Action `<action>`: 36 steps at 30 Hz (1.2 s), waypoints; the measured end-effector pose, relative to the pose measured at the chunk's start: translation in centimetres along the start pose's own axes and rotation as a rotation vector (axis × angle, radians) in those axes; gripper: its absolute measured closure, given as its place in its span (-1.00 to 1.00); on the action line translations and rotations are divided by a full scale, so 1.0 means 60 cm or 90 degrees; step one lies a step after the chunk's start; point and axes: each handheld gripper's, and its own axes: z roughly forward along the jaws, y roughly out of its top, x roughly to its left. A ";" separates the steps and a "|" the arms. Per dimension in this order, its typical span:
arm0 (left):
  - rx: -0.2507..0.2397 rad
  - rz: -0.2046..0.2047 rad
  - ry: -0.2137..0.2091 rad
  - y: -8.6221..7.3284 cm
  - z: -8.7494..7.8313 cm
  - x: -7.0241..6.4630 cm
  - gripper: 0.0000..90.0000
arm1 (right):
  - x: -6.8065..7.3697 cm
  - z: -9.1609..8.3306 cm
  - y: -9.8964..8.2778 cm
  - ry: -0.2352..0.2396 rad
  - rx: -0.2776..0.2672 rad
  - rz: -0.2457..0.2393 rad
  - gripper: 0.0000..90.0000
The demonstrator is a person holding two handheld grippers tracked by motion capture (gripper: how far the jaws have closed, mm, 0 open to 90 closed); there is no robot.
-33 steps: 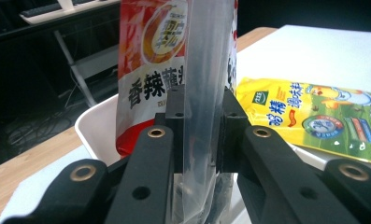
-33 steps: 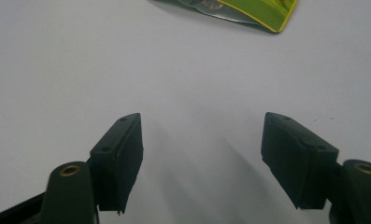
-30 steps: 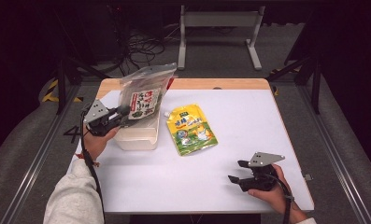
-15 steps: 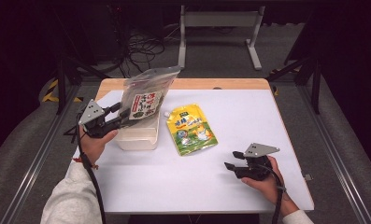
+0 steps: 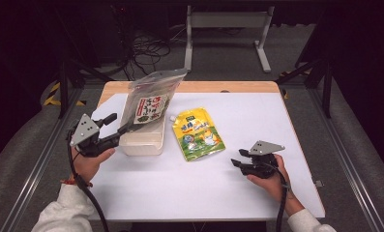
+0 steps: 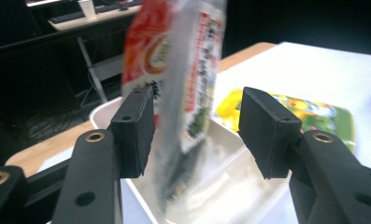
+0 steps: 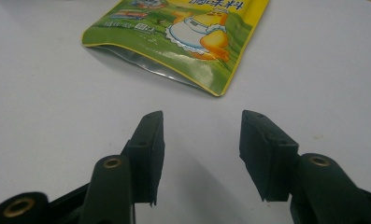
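Yellow-green pouch (image 5: 198, 134), Chinese lettering

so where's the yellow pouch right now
In the high view the yellow pouch lies flat near the table's middle, just right of the white tub, with the right gripper farther right and nearer the person.
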 end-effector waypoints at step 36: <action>0.211 0.046 -0.196 -0.094 0.050 -0.163 -0.43 | 0.054 0.122 0.062 -0.072 0.053 -0.110 -0.22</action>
